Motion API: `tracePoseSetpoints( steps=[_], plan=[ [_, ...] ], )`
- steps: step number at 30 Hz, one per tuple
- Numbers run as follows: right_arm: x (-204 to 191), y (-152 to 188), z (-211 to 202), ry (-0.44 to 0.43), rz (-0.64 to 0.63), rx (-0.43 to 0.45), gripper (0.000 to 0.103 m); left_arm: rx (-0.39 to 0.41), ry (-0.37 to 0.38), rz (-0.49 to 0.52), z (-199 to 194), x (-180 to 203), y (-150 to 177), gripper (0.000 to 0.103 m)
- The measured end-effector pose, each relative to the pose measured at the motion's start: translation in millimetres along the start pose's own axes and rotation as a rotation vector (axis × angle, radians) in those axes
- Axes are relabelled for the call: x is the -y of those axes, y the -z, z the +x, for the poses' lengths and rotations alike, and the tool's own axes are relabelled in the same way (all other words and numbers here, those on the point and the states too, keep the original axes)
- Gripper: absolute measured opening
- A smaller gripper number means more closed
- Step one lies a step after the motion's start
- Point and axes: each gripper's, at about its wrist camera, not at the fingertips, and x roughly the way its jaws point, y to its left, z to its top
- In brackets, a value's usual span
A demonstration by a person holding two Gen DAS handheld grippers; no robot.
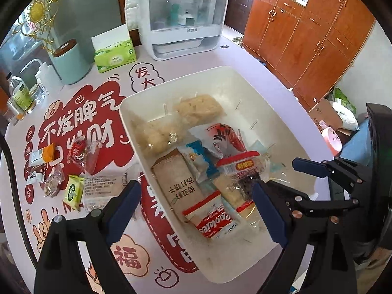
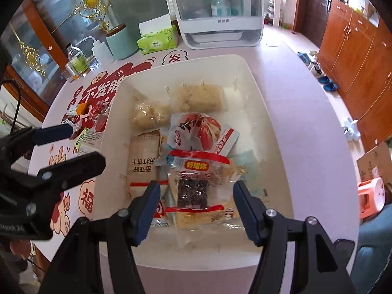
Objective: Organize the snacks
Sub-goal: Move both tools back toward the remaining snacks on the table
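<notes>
print on the loose wrappers (image 1: 73, 191) at left unreadable; cookie pack (image 1: 215, 223) partly covered; cardboard box (image 2: 377, 161) cut by right edge.

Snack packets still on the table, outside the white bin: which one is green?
The small yellow-green packet, lying nearest the left gripper. Its neighbours are red, orange, clear or white; the white bin holds the rest.

Snacks in the bin, more loose on the table

The bin (image 1: 247, 78) sits on the table (image 1: 245, 56), holding two rice cakes (image 1: 198, 109) at its far end and packets (image 1: 176, 181) at its near end. Left of the bin lie loose snacks (image 1: 73, 191). Far behind stand an appliance (image 1: 181, 17), with a tissue pack (image 1: 115, 54), canister (image 1: 71, 61) and bottles (image 1: 20, 93) to its left.
</notes>
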Motion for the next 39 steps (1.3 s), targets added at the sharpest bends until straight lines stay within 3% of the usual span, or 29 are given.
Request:
tracePoseSetpoints(
  steps=[13,23,34,39],
  plan=[
    [-6.4,23.2,0.7,0.001,0.055,-0.04,0.062,-0.016,-0.009,-0.007,-16.9,-8.6,39.4,0.091],
    [-32.0,34.5,-27.3,0.0,0.045,0.003,0.062,0.012,0.001,-0.011,-52.7,-26.1,66.7,0.091],
    [-93.1,21.6,-59.4,-0.077,-0.003,0.106,0.064,0.092,-0.091,-0.114,-115.0,-103.0,89.9,0.091],
    [-125.6,13.3,-61.9,-0.112,-0.02,0.132,0.072,0.131,-0.169,-0.125,-140.5,-143.6,93.5,0.091]
  ],
)
